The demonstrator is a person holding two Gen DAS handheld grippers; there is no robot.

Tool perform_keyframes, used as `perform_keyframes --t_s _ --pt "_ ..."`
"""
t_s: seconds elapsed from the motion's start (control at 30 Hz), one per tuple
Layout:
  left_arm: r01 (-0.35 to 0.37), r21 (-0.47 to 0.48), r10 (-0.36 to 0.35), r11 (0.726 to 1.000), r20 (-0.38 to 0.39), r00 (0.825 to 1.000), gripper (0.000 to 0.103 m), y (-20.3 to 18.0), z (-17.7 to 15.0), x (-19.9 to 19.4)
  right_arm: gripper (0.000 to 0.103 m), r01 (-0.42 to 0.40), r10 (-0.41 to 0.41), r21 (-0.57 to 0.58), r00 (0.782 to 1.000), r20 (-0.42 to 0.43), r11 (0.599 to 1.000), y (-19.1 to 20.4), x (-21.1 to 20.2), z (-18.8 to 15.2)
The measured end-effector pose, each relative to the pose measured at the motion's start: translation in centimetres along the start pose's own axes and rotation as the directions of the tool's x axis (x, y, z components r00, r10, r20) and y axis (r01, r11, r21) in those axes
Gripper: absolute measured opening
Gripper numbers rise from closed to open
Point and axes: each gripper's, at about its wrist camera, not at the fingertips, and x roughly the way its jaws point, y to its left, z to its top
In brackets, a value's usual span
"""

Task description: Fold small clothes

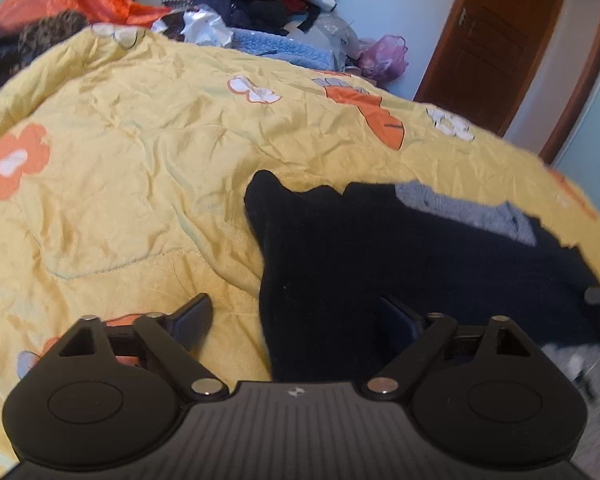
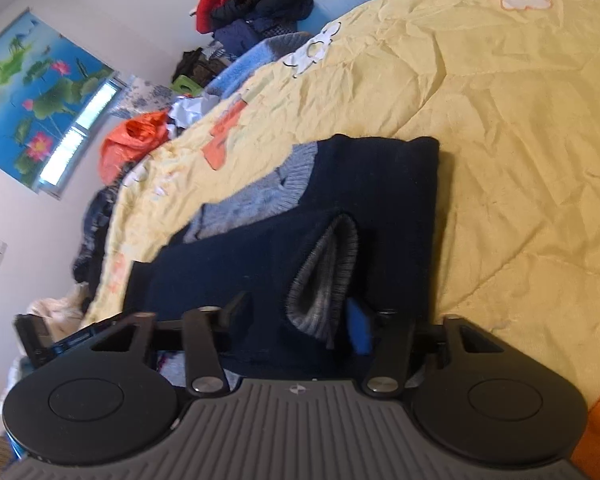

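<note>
I saw sweater (image 2: 284, 240) partly folded, near bed (image 1: 120, 184) edge | left gripper (image 1: 296, 320) released, straddling its edge | right gripper (image 2: 300, 316) loose around grey cuff (image 2: 324, 276), grip unclear | final fold left

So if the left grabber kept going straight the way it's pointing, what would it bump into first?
Most likely the dark navy sweater. The left gripper stands open and points down at the sweater's left edge, which lies between its fingers, on the yellow flowered quilt. Depth is unclear, so it might also touch the quilt beside that edge.
</note>
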Motion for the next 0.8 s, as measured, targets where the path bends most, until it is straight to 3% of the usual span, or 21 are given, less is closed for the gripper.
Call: perform_keyframes --t_s 0.03,0.07,0.1,0.23,0.33,0.4,0.43,0.5,0.53,0.57,0.6,0.7,0.8 --pt "-0.024 0.035 0.024 0.999 0.003 1.000 0.049 -0.4 0.1 0.0 0.021 0.019 -0.019 -0.016 1.000 -0.009 1.000 0.2 0.2 0.0" --pt "-0.027 0.052 0.027 0.998 0.000 1.000 0.019 -0.6 0.2 -0.1 0.018 0.032 -0.032 -0.027 0.999 -0.017 0.999 0.5 0.3 -0.1" --pt "-0.016 0.043 0.016 0.999 -0.009 1.000 0.013 -0.4 0.6 -0.3 0.018 0.033 -0.033 -0.036 0.999 -0.018 0.999 0.7 0.2 -0.2" --pt "-0.065 0.103 0.067 0.993 -0.022 0.997 0.010 -0.2 0.8 -0.1 0.015 0.005 -0.004 -0.039 1.000 0.016 0.999 1.2 -1.5 -0.7" --pt "-0.086 0.162 0.087 0.983 0.005 0.996 0.010 -0.8 0.4 0.1 0.010 0.082 -0.082 -0.034 0.997 -0.015 0.996 -0.4 -0.9 -1.4" --pt "-0.120 0.205 0.120 0.971 0.015 0.993 0.014 -1.6 0.5 -0.1 0.013 0.052 -0.052 -0.023 0.999 0.000 0.998 -0.6 -1.1 -1.6" --pt "-0.133 0.227 0.131 0.965 0.025 0.991 0.017 -1.8 0.5 -0.3 0.023 0.044 -0.044 -0.016 0.999 0.003 0.999 -0.5 -1.3 -1.5" --pt "-0.162 0.266 0.150 0.950 0.066 0.986 0.034 -2.2 0.7 -1.3 0.046 0.033 -0.032 -0.017 0.999 0.027 0.999 -0.2 -2.1 -1.2" --pt "-0.185 0.268 0.164 0.946 0.101 0.981 0.060 -2.2 1.0 -1.8 0.056 0.025 -0.024 -0.023 0.998 0.058 0.999 -0.1 -2.8 -0.9" --pt "-0.197 0.251 0.166 0.948 0.137 0.976 0.091 -2.0 1.4 -2.3 0.058 0.025 -0.022 -0.032 0.995 0.099 0.999 0.1 -3.5 -0.5" --pt "-0.198 0.221 0.161 0.955 0.175 0.971 0.098 -1.6 1.8 -2.6 0.058 0.031 -0.025 -0.045 0.991 0.132 0.998 0.3 -4.1 0.0" --pt "-0.154 0.104 0.131 0.983 0.200 0.971 0.098 -0.7 3.5 -2.7 0.058 0.097 -0.082 -0.085 0.983 0.164 0.992 1.1 -3.7 1.8" --pt "-0.071 0.080 0.057 0.994 0.165 0.985 0.098 -1.2 4.0 -1.3 0.058 0.141 -0.132 -0.116 0.988 0.082 0.983 1.6 -0.9 2.8"
